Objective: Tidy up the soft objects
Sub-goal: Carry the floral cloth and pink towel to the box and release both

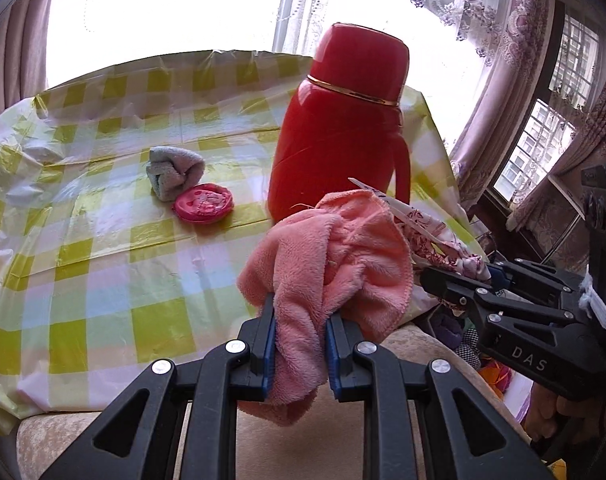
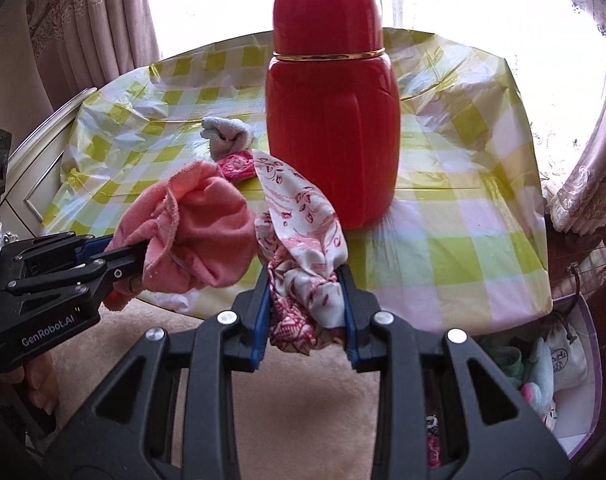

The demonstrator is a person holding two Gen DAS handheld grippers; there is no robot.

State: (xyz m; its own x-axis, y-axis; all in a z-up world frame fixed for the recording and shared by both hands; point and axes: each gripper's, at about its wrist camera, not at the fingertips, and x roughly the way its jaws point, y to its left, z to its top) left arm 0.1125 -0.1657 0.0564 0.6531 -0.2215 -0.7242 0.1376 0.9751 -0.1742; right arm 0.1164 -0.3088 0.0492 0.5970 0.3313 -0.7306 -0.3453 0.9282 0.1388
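Observation:
My left gripper (image 1: 299, 320) is shut on a fluffy pink towel (image 1: 335, 264), which bunches up above its fingers near the table's front edge. The same pink towel (image 2: 199, 236) shows at the left of the right wrist view, in the left gripper (image 2: 143, 260). My right gripper (image 2: 305, 300) is shut on a white cloth with a red floral print (image 2: 303, 236); that right gripper (image 1: 463, 280) and the floral cloth (image 1: 443, 248) lie just right of the towel. On the table rest a rolled grey-blue cloth (image 1: 173, 172) and a flat round pink pouch (image 1: 203, 203).
A tall red thermos (image 1: 339, 128) stands on the yellow-checked plastic tablecloth (image 1: 103, 272), just behind both held cloths. A beige cushion (image 2: 295, 392) lies below the grippers. At lower right a bin (image 2: 559, 376) holds several soft items. Curtains and bright windows are behind.

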